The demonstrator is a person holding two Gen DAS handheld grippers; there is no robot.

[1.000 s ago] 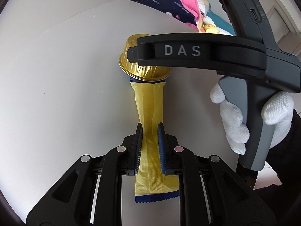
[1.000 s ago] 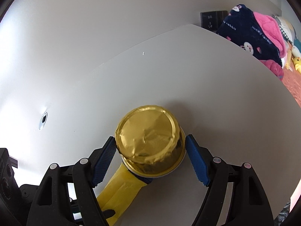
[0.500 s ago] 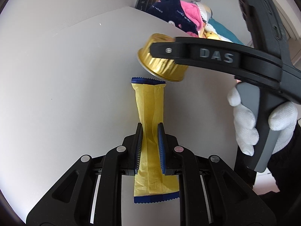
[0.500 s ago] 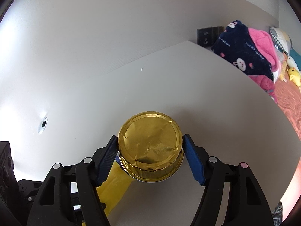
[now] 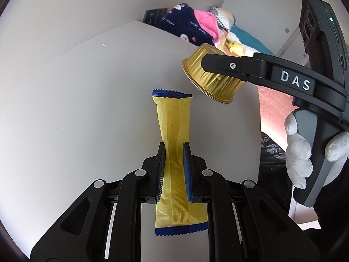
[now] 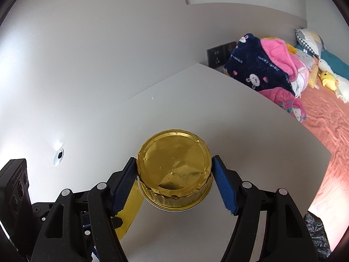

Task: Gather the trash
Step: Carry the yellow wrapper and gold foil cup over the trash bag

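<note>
With both pieces of trash lifted clear of the white table (image 5: 76, 109), we carry one in each gripper.

Because the gold foil cup (image 6: 174, 170) is wide and easily crushed, we hold it across its ribbed wall, upside down, its flat base facing the right wrist camera; the right gripper (image 6: 174, 181) has its jaws spread wide and pressing on both sides of the cup. As the yellow wrapper (image 5: 174, 152) is thin and limp, we pinch it at mid-length in the left gripper (image 5: 173, 170), jaws nearly pressed together, so both blue-edged ends hang free. In the left wrist view the cup sits to the far right of the wrapper, apart from it. Crinkled black plastic (image 5: 272, 157), perhaps a bin bag, shows past the table's right edge, and we judge both are headed there.
</note>
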